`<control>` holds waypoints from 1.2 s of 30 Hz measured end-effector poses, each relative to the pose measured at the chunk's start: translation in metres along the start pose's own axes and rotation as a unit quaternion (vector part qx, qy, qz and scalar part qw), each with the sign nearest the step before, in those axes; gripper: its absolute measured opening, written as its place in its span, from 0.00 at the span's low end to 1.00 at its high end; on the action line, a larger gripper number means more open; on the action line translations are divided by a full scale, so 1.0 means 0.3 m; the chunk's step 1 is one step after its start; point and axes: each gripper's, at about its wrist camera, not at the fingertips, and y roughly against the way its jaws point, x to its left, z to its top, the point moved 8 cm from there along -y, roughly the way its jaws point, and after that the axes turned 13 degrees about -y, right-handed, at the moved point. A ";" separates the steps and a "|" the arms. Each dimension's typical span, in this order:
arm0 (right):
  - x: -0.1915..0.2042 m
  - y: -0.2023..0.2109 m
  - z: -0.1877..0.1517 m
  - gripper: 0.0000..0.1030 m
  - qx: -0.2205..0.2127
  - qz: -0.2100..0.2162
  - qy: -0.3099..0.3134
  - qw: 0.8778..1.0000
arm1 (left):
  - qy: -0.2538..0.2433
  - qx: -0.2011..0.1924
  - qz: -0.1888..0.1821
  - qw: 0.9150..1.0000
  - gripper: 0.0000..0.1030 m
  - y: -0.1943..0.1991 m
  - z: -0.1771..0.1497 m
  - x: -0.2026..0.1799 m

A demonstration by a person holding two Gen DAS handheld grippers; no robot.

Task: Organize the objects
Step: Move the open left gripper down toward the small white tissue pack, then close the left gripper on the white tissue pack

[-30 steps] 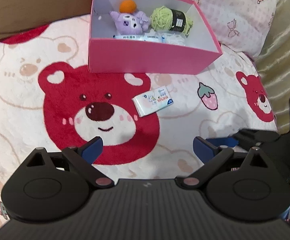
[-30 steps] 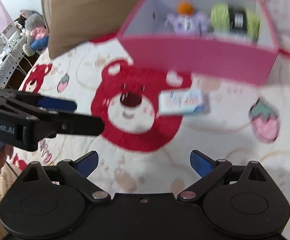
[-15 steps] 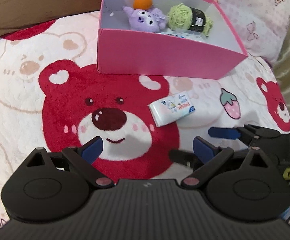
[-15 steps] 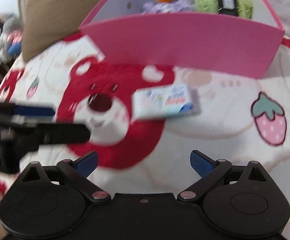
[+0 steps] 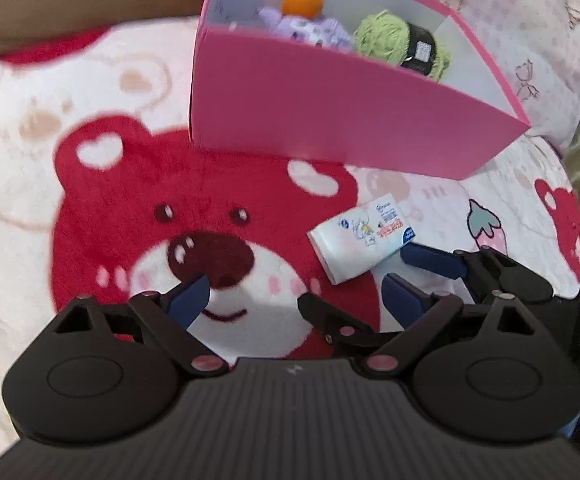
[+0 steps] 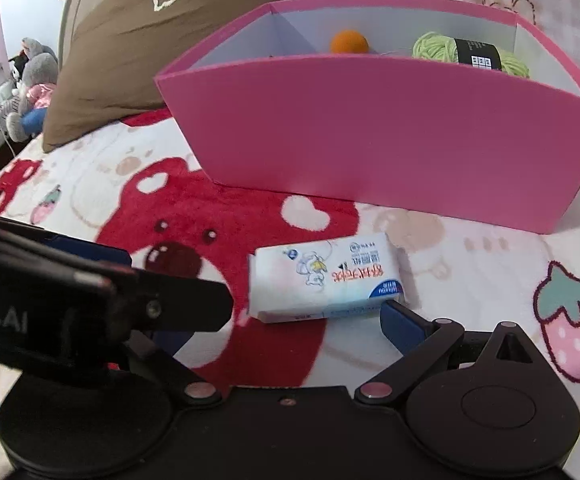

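Tissue pack (image 6: 326, 280): on the bear blanket (image 6: 161, 188), just before the pink box (image 6: 370, 132).
Right claw (image 6: 290, 320): wide, nothing held, low at the pack's near edge.
Left claw (image 5: 294, 296): wide, has just narrowed a little (empty).
Advice: straddle the pack's short sides, then close gently.

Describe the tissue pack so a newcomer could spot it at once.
Find the pink box on the bear-print blanket. Just in front of it, outside, lies the tissue pack. It is the only flat white packet, with blue and red print, not inside the box.
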 end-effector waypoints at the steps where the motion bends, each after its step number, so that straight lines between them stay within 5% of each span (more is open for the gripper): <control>1: -0.003 -0.009 -0.004 0.97 -0.005 -0.012 0.012 1.000 | 0.010 -0.003 -0.011 1.000 0.86 -0.013 -0.005 0.005; 16: -0.044 0.040 -0.097 1.00 -0.007 -0.009 0.040 0.999 | 0.022 -0.071 -0.058 0.996 0.46 -0.044 -0.005 0.001; 24: -0.001 0.080 -0.061 1.00 -0.046 -0.020 0.128 0.991 | 0.037 -0.083 -0.079 0.993 0.41 -0.042 0.010 -0.013; 31: -0.034 -0.014 0.014 1.00 -0.029 0.001 0.099 0.995 | 0.067 -0.067 -0.091 0.991 0.27 -0.097 0.010 -0.019; 36: -0.042 -0.048 0.020 1.00 -0.021 0.016 0.075 0.997 | 0.054 -0.073 -0.085 0.992 0.27 -0.120 0.003 -0.039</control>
